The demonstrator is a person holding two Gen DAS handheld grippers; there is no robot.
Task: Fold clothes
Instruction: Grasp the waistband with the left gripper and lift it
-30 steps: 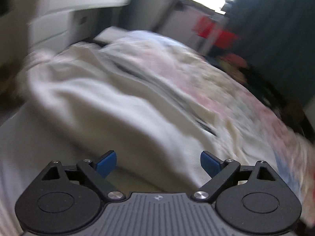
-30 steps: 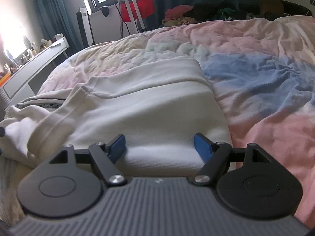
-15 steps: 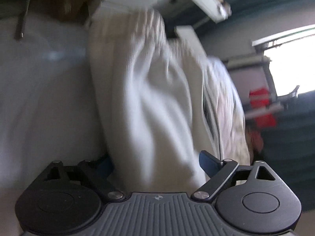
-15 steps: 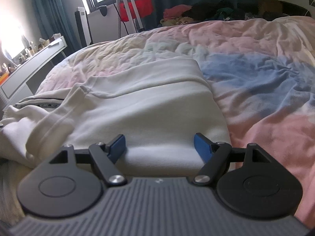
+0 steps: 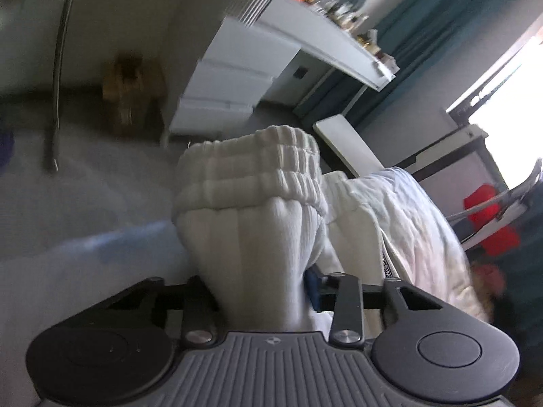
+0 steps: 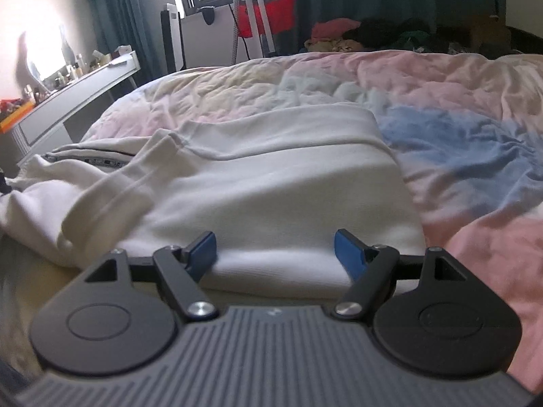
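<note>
A cream-white sweatshirt (image 6: 271,176) lies spread on the bed, its body partly folded and one sleeve (image 6: 112,196) trailing to the left. My left gripper (image 5: 261,285) is shut on that sleeve (image 5: 251,237) near its ribbed cuff (image 5: 251,173), which sticks up past the fingers. My right gripper (image 6: 275,249) is open, its blue fingertips (image 6: 349,251) just above the sweatshirt's near folded edge, holding nothing.
The bed has a pink, blue and cream quilt (image 6: 458,142). A white desk (image 6: 74,101) with small bottles stands to the left of the bed. A red item on a stand (image 6: 268,13) is by the window. A clothes pile (image 6: 373,34) lies beyond the bed.
My left gripper rolled sideways, moved onto the sleeve and closed on it near the cuff. My right gripper stayed open in the same place over the sweatshirt.
</note>
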